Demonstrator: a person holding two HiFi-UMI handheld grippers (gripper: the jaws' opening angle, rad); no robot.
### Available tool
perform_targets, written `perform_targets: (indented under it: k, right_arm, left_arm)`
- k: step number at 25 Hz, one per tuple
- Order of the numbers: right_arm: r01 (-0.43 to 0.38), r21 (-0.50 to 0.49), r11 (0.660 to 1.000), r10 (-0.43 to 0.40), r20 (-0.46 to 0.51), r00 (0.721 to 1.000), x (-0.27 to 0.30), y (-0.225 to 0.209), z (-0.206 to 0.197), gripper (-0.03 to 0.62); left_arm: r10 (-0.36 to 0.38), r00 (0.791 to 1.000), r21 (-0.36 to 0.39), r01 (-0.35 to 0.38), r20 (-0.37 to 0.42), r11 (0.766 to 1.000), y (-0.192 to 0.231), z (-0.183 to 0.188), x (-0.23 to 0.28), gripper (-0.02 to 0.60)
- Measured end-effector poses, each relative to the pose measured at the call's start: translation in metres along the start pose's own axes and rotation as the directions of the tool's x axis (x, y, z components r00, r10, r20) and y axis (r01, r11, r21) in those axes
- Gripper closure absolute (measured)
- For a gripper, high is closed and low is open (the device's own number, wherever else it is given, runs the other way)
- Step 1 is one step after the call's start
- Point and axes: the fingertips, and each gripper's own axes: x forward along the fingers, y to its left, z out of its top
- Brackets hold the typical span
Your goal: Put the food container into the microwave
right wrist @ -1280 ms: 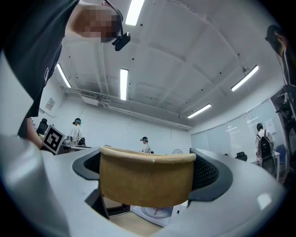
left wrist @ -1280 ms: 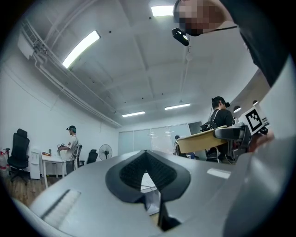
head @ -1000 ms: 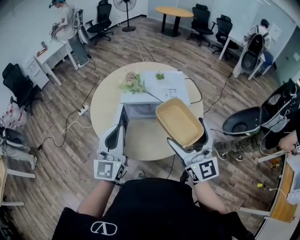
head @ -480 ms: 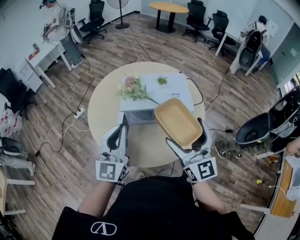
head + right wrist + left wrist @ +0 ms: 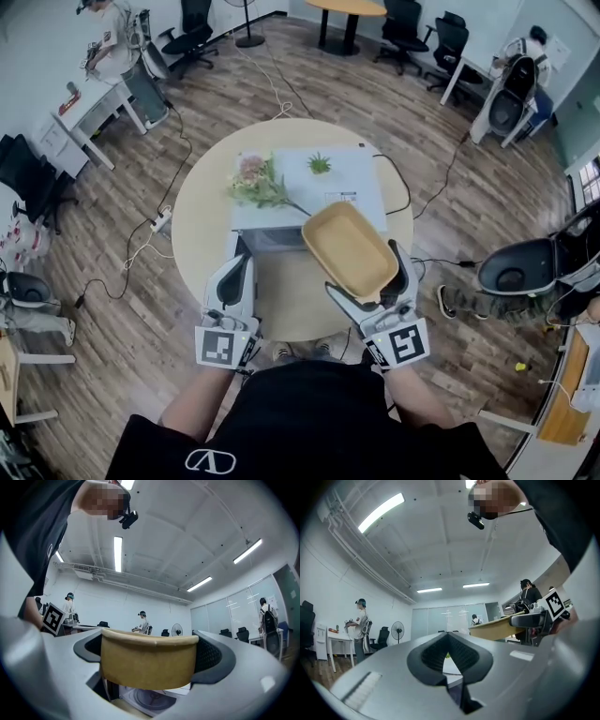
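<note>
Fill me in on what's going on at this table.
A person works with a tool in each hand. The right tool grips a tan food container by one end and holds it tilted above the round table, just in front of the microwave, whose door stands open. The left tool is shut on nothing, beside that door. The container is not yet inside.
</note>
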Motion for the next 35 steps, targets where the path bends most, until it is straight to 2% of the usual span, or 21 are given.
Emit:
perform_targets:
  k: [3, 6, 11, 18, 24, 29, 35]
  right_arm:
    - [-0.017, 0.015, 1.0, 0.018, -0.028, 0.999, 0.002, -0.002, -0.024, 0.026]
    - [-0.036, 0.022, 0.999, 0.037, -0.045, 0.998, 0.005, 0.002, -0.054, 0.026]
    - [-0.08, 0.039, 0.996, 0.084, -0.102, 0.991, 0.014, 0.015, -0.106, 0.026]
    - [-0.086, 0.085, 0.993, 0.099, -0.156, 0.983, 0.025, 0.022, -0.176, 0.026]
    - [-0.083, 0.074, 0.994, 0.094, -0.169, 0.981, 0.033, 0.02, -0.225, 0.026]
    - [-0.074, 0.052, 0.996, 0.084, -0.224, 0.971, 0.05, 0.016, -0.279, 0.026]
    - [-0.003, 0.046, 0.999, 0.016, -0.287, 0.958, 0.092, 0.004, -0.331, 0.026]
  left_arm:
    - [-0.01, 1.0, -0.003, 0.01, -0.017, 1.0, -0.007, -0.021, 0.006, 0.58]
    - [-0.053, 0.998, 0.001, 0.053, -0.034, 0.999, -0.02, -0.043, 0.013, 0.58]
    - [-0.08, 0.992, -0.008, 0.08, -0.102, 0.997, -0.023, -0.086, 0.021, 0.58]
    - [-0.094, 0.989, -0.007, 0.094, -0.11, 0.996, -0.02, -0.128, 0.032, 0.58]
    - [-0.1, 0.989, -0.012, 0.099, -0.111, 0.995, -0.018, -0.157, 0.031, 0.58]
    - [-0.093, 0.987, -0.024, 0.09, -0.133, 0.996, -0.016, -0.173, 0.023, 0.58]
    - [-0.101, 0.984, -0.025, 0.098, -0.147, 0.995, -0.018, -0.177, 0.014, 0.58]
